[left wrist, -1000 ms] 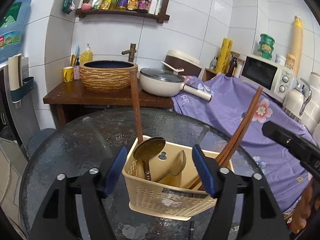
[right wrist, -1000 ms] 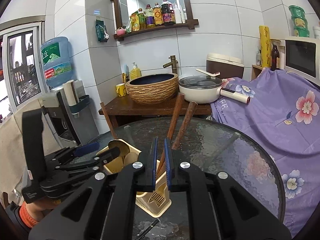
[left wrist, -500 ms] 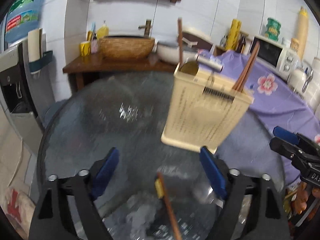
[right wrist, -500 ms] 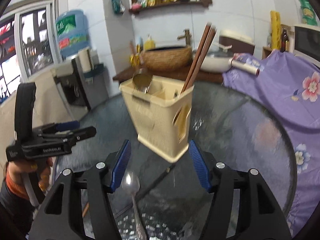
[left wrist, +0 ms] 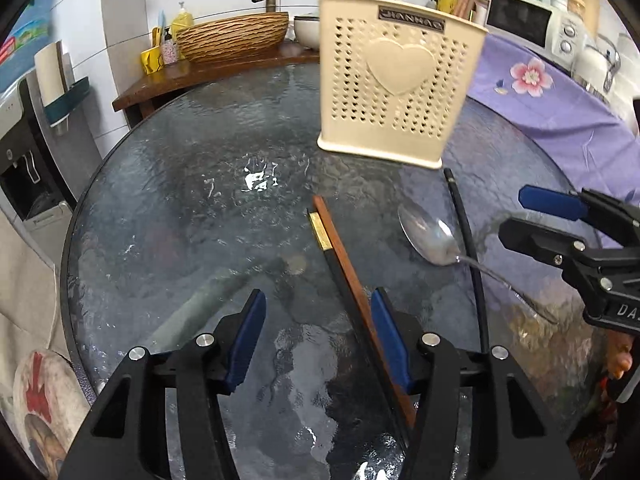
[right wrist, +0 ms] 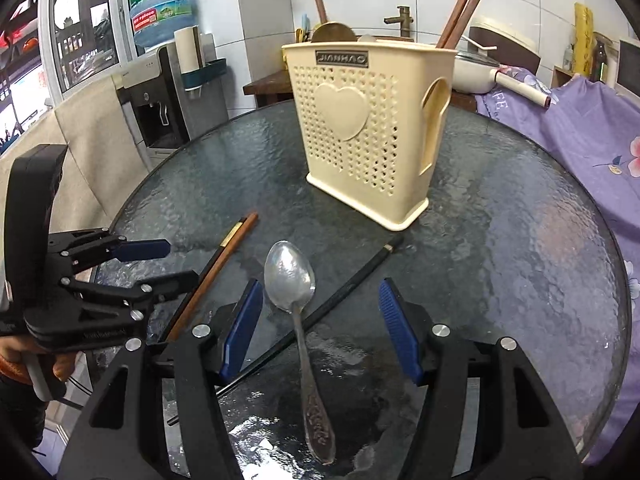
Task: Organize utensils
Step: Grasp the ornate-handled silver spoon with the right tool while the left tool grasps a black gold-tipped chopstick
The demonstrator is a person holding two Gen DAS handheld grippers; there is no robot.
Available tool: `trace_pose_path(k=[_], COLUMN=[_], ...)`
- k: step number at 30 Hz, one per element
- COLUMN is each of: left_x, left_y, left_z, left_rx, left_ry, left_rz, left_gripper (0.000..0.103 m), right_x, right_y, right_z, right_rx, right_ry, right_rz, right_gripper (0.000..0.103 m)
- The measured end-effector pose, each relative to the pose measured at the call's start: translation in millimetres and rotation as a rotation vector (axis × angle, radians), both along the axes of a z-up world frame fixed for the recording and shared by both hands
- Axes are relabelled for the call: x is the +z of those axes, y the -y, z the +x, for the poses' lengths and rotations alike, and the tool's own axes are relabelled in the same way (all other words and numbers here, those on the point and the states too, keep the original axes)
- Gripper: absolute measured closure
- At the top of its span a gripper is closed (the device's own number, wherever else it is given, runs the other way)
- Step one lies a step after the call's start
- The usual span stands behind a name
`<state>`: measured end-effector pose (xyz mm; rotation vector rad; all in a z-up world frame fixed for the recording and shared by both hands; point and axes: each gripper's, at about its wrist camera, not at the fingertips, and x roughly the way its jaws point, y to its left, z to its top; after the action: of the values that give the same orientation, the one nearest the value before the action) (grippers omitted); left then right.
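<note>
Two black handheld grippers with blue finger pads hover low over a round, dark glass table (right wrist: 520, 208). The left gripper (left wrist: 318, 340) has its jaws spread wide and grips nothing; a pair of chopsticks (left wrist: 340, 256), one reddish-brown and one black with a gold band, lies flat on the glass and runs between its fingers, close to the right-hand pad. The right gripper (right wrist: 322, 320) is likewise wide open and empty. A metal spoon (right wrist: 298, 304) lies on the glass between its fingers, bowl pointing toward the holder, patterned handle pointing back toward the gripper.

A cream plastic utensil holder (right wrist: 368, 128), perforated, with a raised heart on its face, stands upright on the table beyond both grippers. A single black chopstick (right wrist: 340, 296) lies in front of the holder, its tip near the holder's base, and passes under the spoon's handle. The spoon and the paired chopsticks lie in front of the holder, apart from it. Inside the holder stand a brass-coloured ladle (right wrist: 332, 32) with a wooden handle and two brown chopsticks (right wrist: 464, 4) leaning right.
</note>
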<state>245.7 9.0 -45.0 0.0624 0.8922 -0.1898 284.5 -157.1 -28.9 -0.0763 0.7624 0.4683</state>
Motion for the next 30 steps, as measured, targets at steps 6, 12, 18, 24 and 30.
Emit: trace_pose_path(k=[6, 12, 18, 24, 30], left_x=[-7, -5, -8, -9, -7], left_y=[2, -10, -12, -8, -15], left_z=[-3, -8, -9, -8, 1], left_rx=[-0.007, 0.019, 0.038, 0.032, 0.029], left_ry=[-0.011, -0.011, -0.004, -0.002, -0.027], left_rz=[0.001, -0.058, -0.037, 0.024, 0.055], left_gripper=[0.051, 0.051, 0.051, 0.05, 0.05], right_x=[-3, -5, -6, -7, -10], right_y=[-4, -7, -12, -17, -39], right_z=[-2, -1, -1, 2, 7], right_rx=[0.002, 0.008, 0.014, 0.016, 0.072], right_ry=[-0.011, -0.023, -0.024, -0.031, -0.037], right_rz=[-0.003, -0.006, -0.009, -0.035, -0.131], right_gripper=[0.042, 0.042, 0.042, 0.042, 0.042])
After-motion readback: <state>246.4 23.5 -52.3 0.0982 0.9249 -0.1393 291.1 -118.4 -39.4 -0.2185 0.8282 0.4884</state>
